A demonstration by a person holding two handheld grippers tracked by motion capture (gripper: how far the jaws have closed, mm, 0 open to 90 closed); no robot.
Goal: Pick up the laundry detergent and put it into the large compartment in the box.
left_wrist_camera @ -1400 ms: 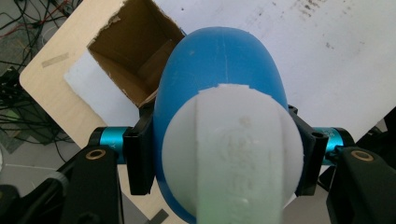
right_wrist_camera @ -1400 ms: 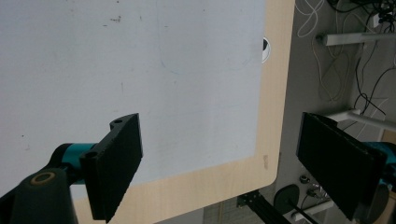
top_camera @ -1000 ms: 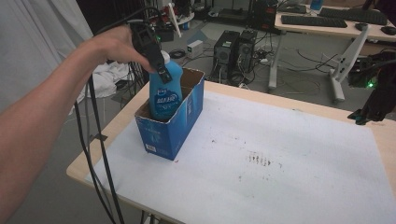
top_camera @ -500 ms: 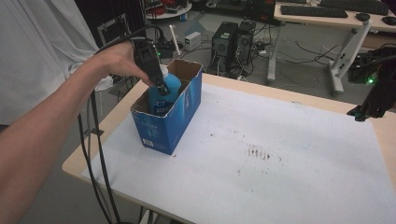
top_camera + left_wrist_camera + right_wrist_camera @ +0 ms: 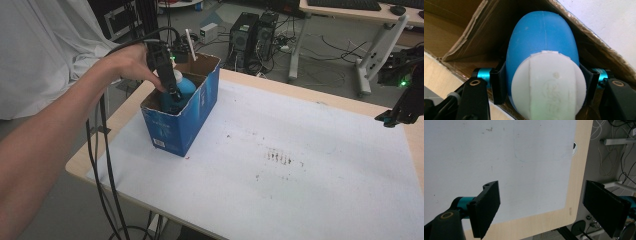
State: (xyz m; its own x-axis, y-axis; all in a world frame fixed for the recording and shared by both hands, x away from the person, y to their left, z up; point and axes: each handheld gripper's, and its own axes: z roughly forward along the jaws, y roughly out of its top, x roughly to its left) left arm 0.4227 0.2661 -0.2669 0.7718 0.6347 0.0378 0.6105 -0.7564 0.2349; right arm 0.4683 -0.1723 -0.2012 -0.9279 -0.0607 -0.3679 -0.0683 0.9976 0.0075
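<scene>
One worktop (image 5: 310,165) carries everything: it has a pale wooden edge and a white sheet over most of its surface, marked with small dark specks near the middle. At its far left corner stands a blue cardboard box (image 5: 187,117), open at the top with plain brown inner walls. Inside the box sits a blue bottle (image 5: 182,90) with a white cap (image 5: 547,87); in the left gripper view the bottle's rounded blue body points away into the box, with the cap nearest the camera. The person's left forearm comes in from the lower left of the high view, and the left hand (image 5: 127,67) holds the left hand-held gripper (image 5: 172,92) pointing down into the box. Its two black jaws are clenched on the bottle just behind the cap, one on each side, pads pressed against the blue plastic. The right hand-held gripper (image 5: 395,117) hovers at the far right edge of the worktop, well apart from the box. In its own view its jaws stand wide apart with nothing between them, above the white sheet and the wooden edge.
</scene>
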